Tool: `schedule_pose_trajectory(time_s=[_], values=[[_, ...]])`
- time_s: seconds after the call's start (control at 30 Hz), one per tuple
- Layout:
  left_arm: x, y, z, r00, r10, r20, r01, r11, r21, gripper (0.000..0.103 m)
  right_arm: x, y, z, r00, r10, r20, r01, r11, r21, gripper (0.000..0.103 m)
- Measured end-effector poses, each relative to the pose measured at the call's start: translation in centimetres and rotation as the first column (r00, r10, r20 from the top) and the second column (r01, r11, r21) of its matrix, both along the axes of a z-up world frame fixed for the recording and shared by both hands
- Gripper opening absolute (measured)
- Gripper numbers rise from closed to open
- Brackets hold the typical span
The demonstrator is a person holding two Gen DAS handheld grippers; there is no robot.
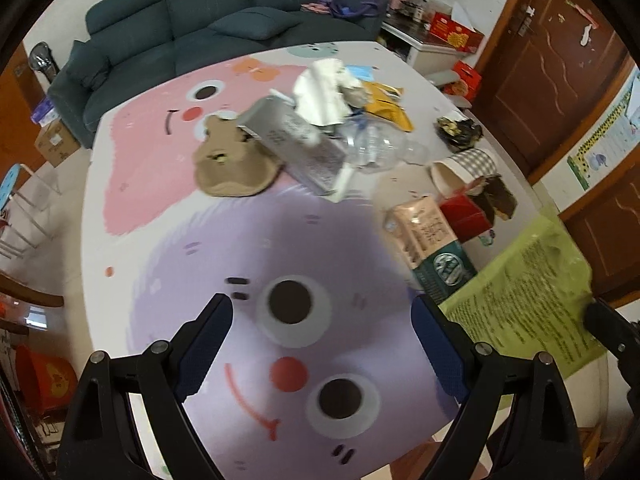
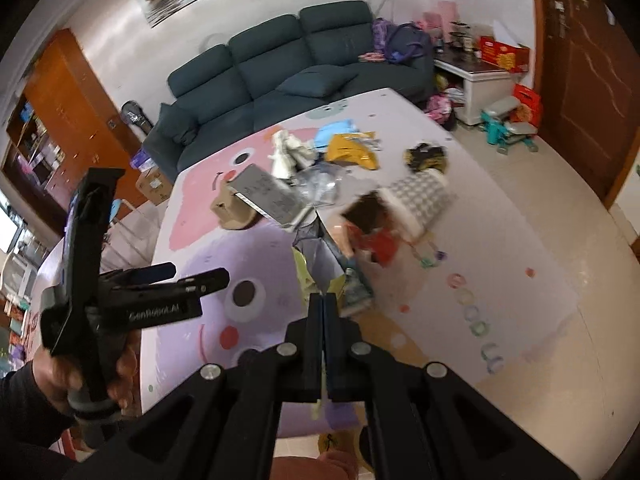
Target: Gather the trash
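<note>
Judging progress as early: your right gripper jaws are clamped on the green bag, left gripper jaws gape empty, and the trash pile sits uncollected mid-desk.

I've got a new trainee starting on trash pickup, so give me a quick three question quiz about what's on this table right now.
1. True or false: the left tongs are holding a piece of trash.
2. What do the right tongs grip? A) the green bag B) the clear bottle C) the paper cup
3. Fill in: the grey box rests partly on the brown ____ tray.

Key
1. False: they are open over the bare table mat.
2. A: the right tongs are shut on the green bag's edge.
3. Cardboard.
</note>
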State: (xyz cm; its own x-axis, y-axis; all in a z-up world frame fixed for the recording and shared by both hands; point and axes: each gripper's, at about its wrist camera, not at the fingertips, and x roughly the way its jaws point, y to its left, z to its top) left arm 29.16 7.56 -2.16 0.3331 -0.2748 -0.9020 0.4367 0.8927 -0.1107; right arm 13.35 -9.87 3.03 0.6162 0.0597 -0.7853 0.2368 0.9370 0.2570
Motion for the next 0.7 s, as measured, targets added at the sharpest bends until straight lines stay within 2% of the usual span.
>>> schedule_pose_trajectory(time_s=[0.3,0.43,0.7], values=[[-0.4,-5.7,0.9,0.994,-0.101,0.041,0.1,0.995,0.023,0.09,-1.9,-5.8,1.2,0.992,-0.124,0.008,0.124,0.992,-0.002,0.0],[0.2,-8.9,1.0,0.987,-0.148,0.062,0.145,0.988,0.048,0.09,-1.9,-7.3,1.5,0.988,-0.149,0.027,0.15,0.988,-0.037,0.0],[3.4,-13.3,-0.2,0.991,-0.12,0.051,0.116,0.99,0.078,0.09,-1.3,-10.0,0.5,0.976,-0.212,0.042,0.212,0.977,-0.001,0.0]])
